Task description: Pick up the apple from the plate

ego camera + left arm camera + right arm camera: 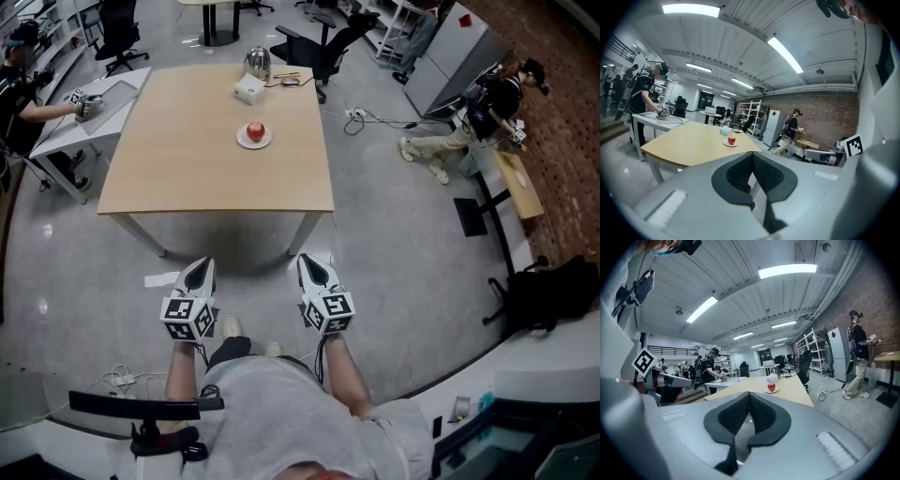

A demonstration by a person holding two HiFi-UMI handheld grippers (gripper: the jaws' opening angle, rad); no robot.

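A red apple [255,129] sits on a small white plate [254,140] toward the far side of a light wooden table [216,169]. The apple [731,139] and plate [730,144] appear small in the left gripper view, and likewise the apple [771,386] in the right gripper view. My left gripper [198,272] and right gripper [312,266] hang side by side over the floor, short of the table's near edge and far from the apple. Both are shut with nothing between the jaws, tips touching [752,154] [749,394].
A white box [248,89] and a metal kettle [257,63] stand at the table's far edge. A grey desk [89,117] with a seated person is at left. Office chairs [314,47] stand beyond the table. Another person [469,117] sits at right by a bench. Cables [366,117] lie on the floor.
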